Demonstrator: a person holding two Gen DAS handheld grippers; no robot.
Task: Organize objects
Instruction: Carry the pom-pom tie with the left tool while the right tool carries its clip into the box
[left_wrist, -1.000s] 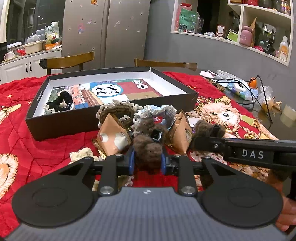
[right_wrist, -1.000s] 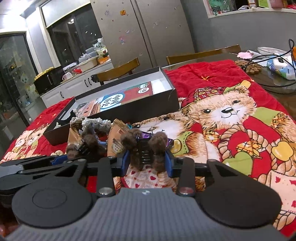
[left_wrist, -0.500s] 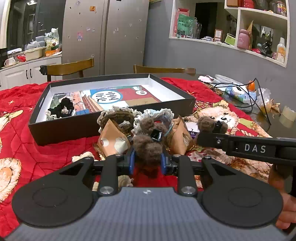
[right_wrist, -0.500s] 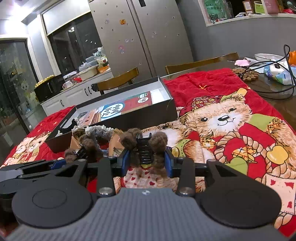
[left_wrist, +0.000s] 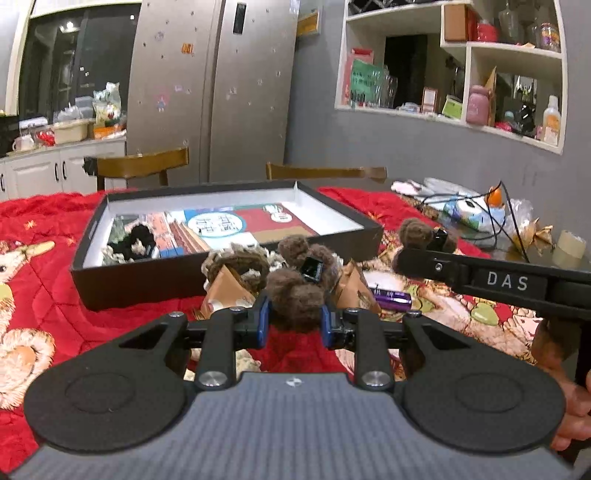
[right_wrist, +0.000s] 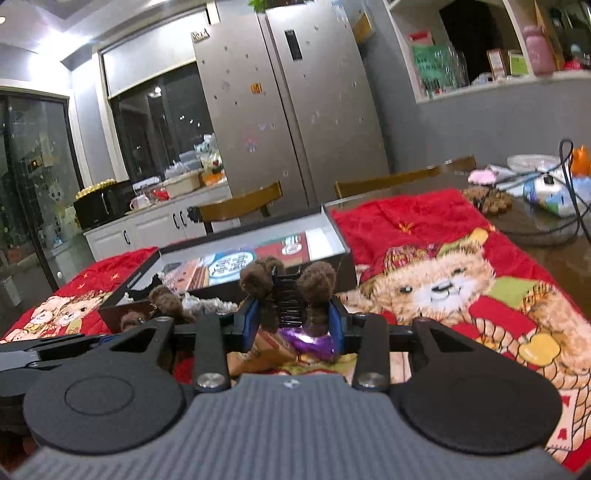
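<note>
Evidently both tools are loaded: the left gripper (left_wrist: 293, 319) is clamped on a brown fuzzy hair clip (left_wrist: 295, 295), and the right gripper (right_wrist: 291, 319) is clamped on a second brown fuzzy clip (right_wrist: 290, 291), each raised just above the red blanket (left_wrist: 44, 295) near the front wall of the open black box (left_wrist: 147, 280). These clips look light, with soft pompoms over a stiff plastic claw, so the fluff should squash under the pads while the hard spine carries the grip; a hold across the pompoms, as here, seems safe enough, though a loose pinch on fluff alone could let one twist. Inside the box a black scrunchie (left_wrist: 135, 238) lies at its left end, on a printed sheet. Between the grippers and the box wall sit a frilly brown scrunchie (left_wrist: 236, 264), tan paper packets (left_wrist: 229, 291) and a purple wrapped thing (left_wrist: 393, 297), so both loads probably must rise over that clutter and the box rim. Cables and bags crowd the table's far right edge, well apart from the box.
</note>
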